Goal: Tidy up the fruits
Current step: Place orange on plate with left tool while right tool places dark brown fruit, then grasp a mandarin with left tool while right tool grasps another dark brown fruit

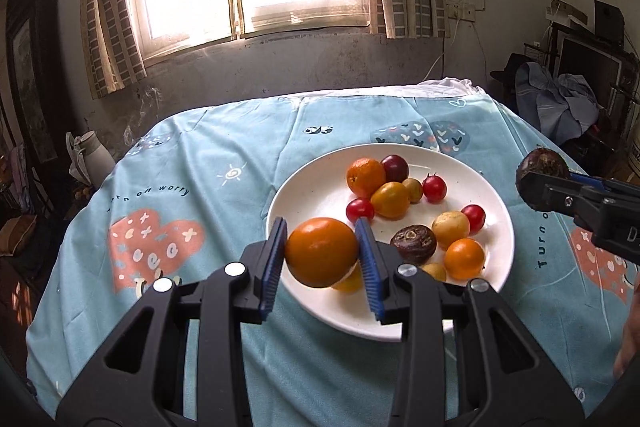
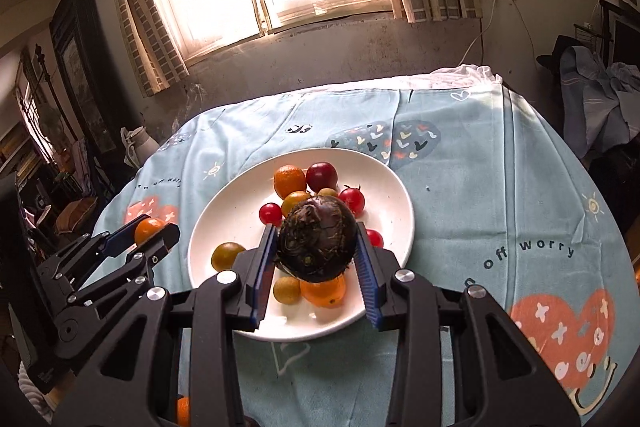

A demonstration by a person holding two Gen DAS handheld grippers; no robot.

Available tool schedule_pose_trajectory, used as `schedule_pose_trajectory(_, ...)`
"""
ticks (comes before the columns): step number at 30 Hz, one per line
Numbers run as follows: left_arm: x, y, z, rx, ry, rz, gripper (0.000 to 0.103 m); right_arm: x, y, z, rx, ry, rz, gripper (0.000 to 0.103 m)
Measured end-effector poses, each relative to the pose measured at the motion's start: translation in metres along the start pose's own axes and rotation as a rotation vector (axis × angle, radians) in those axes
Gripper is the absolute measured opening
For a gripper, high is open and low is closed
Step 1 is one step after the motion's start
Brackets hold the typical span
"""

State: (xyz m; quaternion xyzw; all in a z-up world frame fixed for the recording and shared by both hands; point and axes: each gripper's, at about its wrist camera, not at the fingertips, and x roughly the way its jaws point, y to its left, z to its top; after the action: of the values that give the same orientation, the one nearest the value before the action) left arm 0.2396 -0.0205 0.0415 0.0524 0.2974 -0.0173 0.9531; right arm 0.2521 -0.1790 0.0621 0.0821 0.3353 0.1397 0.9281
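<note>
Nearest, the left gripper (image 1: pixel 322 259) is clamped on an orange (image 1: pixel 321 252), held above the near rim of the plate (image 1: pixel 304 187). The right gripper (image 2: pixel 316 247) is clamped on a dark, rough-skinned fruit (image 2: pixel 317 239), also held over the plate. Beyond them, oranges, cherry tomatoes (image 1: pixel 434 187) and other small fruits lie mixed on the plate; the sorting appears barely begun, with most pieces left.
</note>
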Motion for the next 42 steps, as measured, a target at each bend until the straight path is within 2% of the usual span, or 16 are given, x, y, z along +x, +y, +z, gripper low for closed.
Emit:
schedule_pose_trajectory(7, 0.041, -0.004, -0.004, 0.002, 0.053, -0.005, 0.036, 0.053, -0.004, -0.002, 0.002, 0.073, -0.018, 0.039)
schedule_pose_trajectory(8, 0.046, -0.005, -0.005, 0.002, 0.061, -0.003, 0.042, 0.059, -0.005, -0.003, -0.001, 0.085, -0.024, 0.039)
schedule_pose_trajectory(9, 0.05, -0.006, -0.007, 0.004, 0.069, -0.008, 0.053, 0.064, -0.007, -0.004, -0.004, 0.096, -0.034, 0.041)
schedule_pose_trajectory(10, 0.053, -0.008, -0.009, 0.008, 0.072, -0.01, 0.057, 0.068, -0.007, -0.006, -0.008, 0.111, -0.051, 0.047)
schedule_pose_trajectory(11, 0.054, -0.009, -0.011, 0.015, 0.075, -0.003, 0.062, 0.07, -0.007, -0.007, -0.014, 0.121, -0.066, 0.062)
schedule_pose_trajectory(14, 0.052, -0.009, -0.015, 0.027, 0.075, 0.01, 0.063, 0.059, -0.008, -0.008, -0.011, 0.08, -0.047, 0.062)
schedule_pose_trajectory(18, 0.029, -0.001, -0.022, 0.007, 0.064, 0.003, 0.065, 0.027, -0.004, -0.011, -0.007, 0.047, -0.011, 0.062)
schedule_pose_trajectory(22, -0.006, 0.007, -0.042, 0.001, 0.061, -0.017, 0.069, -0.012, 0.003, -0.041, -0.041, 0.053, 0.04, 0.062)
schedule_pose_trajectory(26, -0.04, 0.009, -0.076, 0.021, 0.091, -0.076, 0.069, -0.045, 0.01, -0.086, -0.09, 0.092, 0.096, 0.062)
schedule_pose_trajectory(31, -0.076, -0.009, -0.112, 0.13, 0.086, -0.146, 0.069, -0.056, 0.026, -0.129, -0.161, 0.162, 0.169, 0.062)
schedule_pose_trajectory(36, -0.082, -0.027, -0.13, 0.233, 0.108, -0.181, 0.07, -0.052, 0.031, -0.139, -0.182, 0.186, 0.16, 0.062)
schedule_pose_trajectory(40, -0.069, -0.023, -0.131, 0.195, 0.173, -0.262, 0.068, -0.052, 0.022, -0.138, -0.141, 0.18, 0.164, 0.062)
schedule_pose_trajectory(41, -0.065, -0.02, -0.131, 0.176, 0.191, -0.286, 0.059, -0.051, 0.022, -0.138, -0.138, 0.184, 0.164, 0.062)
schedule_pose_trajectory(42, -0.061, -0.018, -0.131, 0.161, 0.212, -0.317, 0.046, -0.05, 0.022, -0.139, -0.139, 0.188, 0.167, 0.062)
